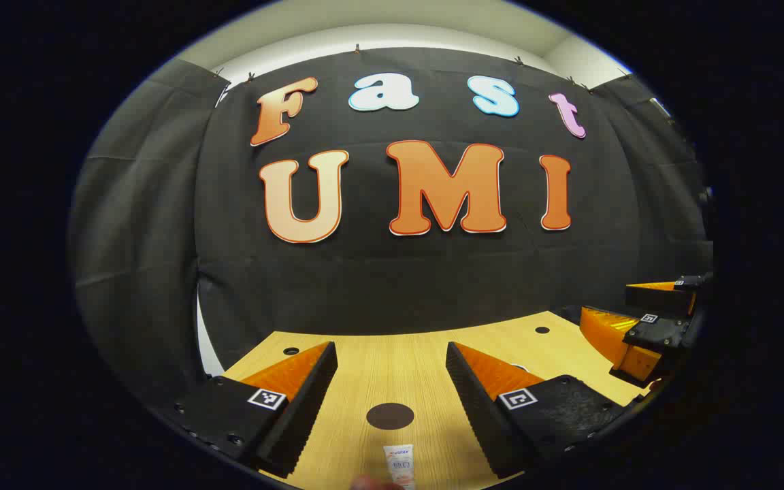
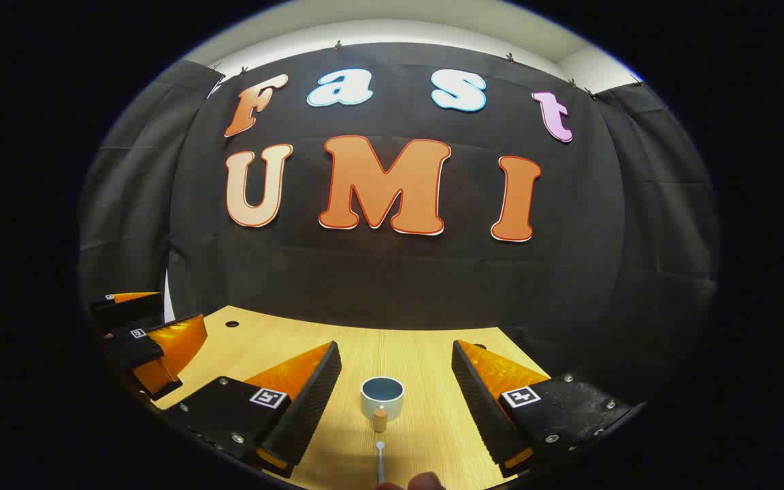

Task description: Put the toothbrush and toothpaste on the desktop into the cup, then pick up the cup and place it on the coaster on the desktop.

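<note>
Bare desk [image 2: 433, 354] is lying open around the cup [image 2: 382, 398]; the toothbrush [image 2: 380, 459] is lying just before it, between the right claw's [image 2: 395, 401] spread fingers.

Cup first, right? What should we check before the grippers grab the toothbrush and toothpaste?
1. Left gripper open: ok.
2. Right gripper open: ok.
3. Toothpaste ahead between the left fingers: ok.
4. Toothbrush ahead between the right fingers: ok.
5. Cup upright, looks empty: ok.
6. Coaster bare on the desk: ok.
</note>
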Available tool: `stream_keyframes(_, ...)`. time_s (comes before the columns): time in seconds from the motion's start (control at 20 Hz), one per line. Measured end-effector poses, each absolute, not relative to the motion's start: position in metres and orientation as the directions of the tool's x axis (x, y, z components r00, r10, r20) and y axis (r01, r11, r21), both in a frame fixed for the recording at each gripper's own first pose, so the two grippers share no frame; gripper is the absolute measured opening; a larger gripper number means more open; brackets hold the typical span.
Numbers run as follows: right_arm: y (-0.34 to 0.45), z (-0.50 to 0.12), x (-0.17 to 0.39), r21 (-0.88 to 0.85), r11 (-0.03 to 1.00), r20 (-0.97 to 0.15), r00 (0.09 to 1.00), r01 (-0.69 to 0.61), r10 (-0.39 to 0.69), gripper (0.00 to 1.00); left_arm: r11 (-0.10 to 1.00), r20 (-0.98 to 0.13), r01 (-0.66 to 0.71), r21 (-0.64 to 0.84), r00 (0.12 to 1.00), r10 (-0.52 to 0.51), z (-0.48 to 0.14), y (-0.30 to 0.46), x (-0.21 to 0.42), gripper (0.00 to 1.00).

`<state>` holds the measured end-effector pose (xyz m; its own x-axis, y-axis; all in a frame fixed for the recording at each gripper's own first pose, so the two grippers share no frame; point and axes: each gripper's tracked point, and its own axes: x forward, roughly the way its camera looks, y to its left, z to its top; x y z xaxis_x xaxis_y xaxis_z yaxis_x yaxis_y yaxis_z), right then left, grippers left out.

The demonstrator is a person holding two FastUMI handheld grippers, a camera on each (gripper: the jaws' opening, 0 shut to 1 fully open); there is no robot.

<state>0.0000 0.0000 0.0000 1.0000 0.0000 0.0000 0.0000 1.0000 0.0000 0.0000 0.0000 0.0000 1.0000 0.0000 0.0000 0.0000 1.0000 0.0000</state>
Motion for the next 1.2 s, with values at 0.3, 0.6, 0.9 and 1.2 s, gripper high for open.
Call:
stream_keyframes(0.3, 0.001, -0.011, 0.002, 0.007, 1.0, -0.033, 0.999, -0.004, 0.004, 0.99, 1.0, -0.008, 0.021, 0.017, 1.0, -0.021, -0.006, -0.002, 0.001, 0.97)
stream_keyframes(0.6, 0.005, -0.02, 0.004, -0.016, 1.0, -0.068, 0.997, -0.023, 0.022, 0.99, 0.999, -0.033, 0.023, 0.025, 0.999, -0.022, -0.014, -0.005, 0.002, 0.97)
stream_keyframes(0.9, 0.007, -0.018, 0.005, -0.014, 0.999, -0.07, 0.997, -0.033, 0.032, 0.98, 1.0, -0.053, 0.01, 0.025, 0.999, -0.008, -0.021, -0.004, 0.002, 0.97)
stream_keyframes(1.2, 0.006, -0.024, 0.008, -0.029, 0.999, -0.092, 0.995, -0.036, 0.033, 0.99, 0.999, -0.074, 0.015, 0.032, 0.997, -0.012, -0.029, -0.006, 0.005, 0.97)
